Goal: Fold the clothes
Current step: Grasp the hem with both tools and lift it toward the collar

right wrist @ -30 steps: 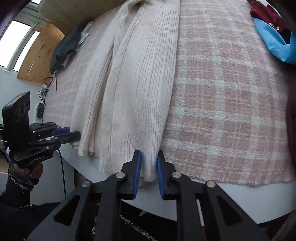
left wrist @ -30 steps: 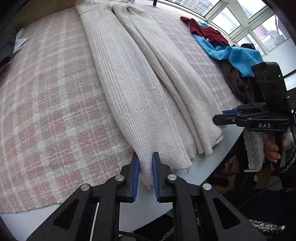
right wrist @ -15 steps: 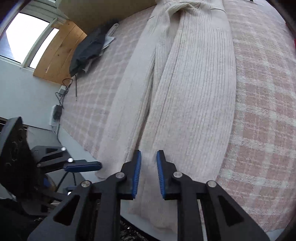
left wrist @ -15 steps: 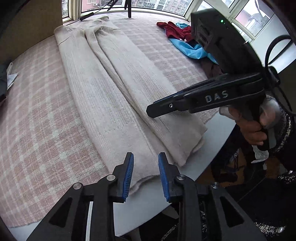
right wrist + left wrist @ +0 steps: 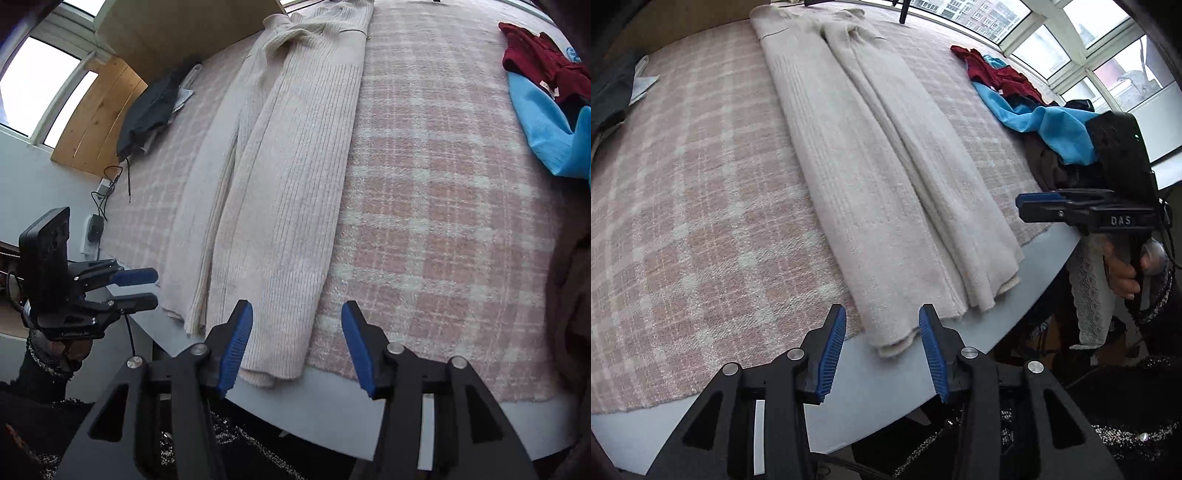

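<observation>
A long cream ribbed knit garment [image 5: 868,166] [image 5: 288,184] lies folded lengthwise on a pink plaid cloth [image 5: 683,221] [image 5: 443,221]. Its hem reaches the table's near edge. My left gripper [image 5: 882,321] hovers over the hem's left corner with its jaws opening. The cloth lies between the blue pads [image 5: 833,343], which do not press on it. My right gripper [image 5: 297,314] stands over the hem's right corner, jaws also opening, with the cloth loose between them. Each gripper shows in the other's view: the left gripper [image 5: 155,288] and the right gripper [image 5: 1021,203], held by a hand [image 5: 1123,273].
A heap of red and blue clothes [image 5: 1034,118] [image 5: 543,122] sits at the cloth's right side. A dark garment [image 5: 147,110] [image 5: 605,96] lies at the left. The grey table edge [image 5: 871,387] [image 5: 332,398] runs just before the grippers. Windows stand behind.
Both grippers were shut on the hem a second ago. They have let go, their jaws have spread, and the hem now rests flat at the table edge.
</observation>
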{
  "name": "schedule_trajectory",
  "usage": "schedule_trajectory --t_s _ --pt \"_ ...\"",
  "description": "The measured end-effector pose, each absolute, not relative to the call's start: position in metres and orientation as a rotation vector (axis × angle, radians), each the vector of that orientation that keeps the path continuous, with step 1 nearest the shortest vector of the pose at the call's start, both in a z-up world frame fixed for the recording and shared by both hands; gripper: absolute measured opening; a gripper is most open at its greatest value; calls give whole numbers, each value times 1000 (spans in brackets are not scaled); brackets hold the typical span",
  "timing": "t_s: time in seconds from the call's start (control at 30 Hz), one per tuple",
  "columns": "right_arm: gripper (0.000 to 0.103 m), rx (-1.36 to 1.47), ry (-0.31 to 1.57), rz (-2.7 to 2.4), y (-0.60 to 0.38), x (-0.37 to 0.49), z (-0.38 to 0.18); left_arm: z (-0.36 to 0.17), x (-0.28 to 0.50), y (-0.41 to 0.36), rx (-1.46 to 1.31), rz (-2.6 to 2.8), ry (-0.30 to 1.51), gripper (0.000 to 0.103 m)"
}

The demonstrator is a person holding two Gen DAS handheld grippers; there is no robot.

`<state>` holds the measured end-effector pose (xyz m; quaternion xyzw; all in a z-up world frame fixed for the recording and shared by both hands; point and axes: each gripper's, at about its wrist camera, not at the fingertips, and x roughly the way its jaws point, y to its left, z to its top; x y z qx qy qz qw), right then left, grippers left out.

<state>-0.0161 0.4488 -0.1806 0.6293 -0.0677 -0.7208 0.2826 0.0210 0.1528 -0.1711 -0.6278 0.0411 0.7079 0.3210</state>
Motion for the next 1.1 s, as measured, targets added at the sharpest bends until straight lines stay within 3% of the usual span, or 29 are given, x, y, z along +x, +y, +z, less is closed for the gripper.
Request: schedule_trajectory --t_s 0.23,0.27,0.3,0.33,0.37,0.43,0.67,0.9,1.1 --pt "51 1669 -77 -1899 427 0 -194 -184 28 179 -1630 1774 167 39" --pt "48 1655 -75 -1891 424 2 -194 -183 29 181 -1623 1772 185 38" --pt "43 1645 -63 -1887 421 4 -194 -182 29 182 -1613 1773 194 32" --pt "25 1644 -46 -1878 417 4 -196 -179 28 182 -1600 1776 198 16" --pt "17 1648 -40 -1870 415 3 -197 -177 27 181 -1588 1771 181 15" --pt "14 1647 -96 -1842 419 -1 -193 -167 21 178 -1560 1749 114 14" --pt "12 1440 -375 -1840 436 -47 -119 -104 -23 173 -1382 1759 -89 13" --pt "12 1199 -518 -1966 430 -151 -35 -28 -123 186 -1155 1877 -133 13" --pt "12 1196 -616 -2074 424 -262 -33 -29 -229 199 -1149 1939 -178 13"
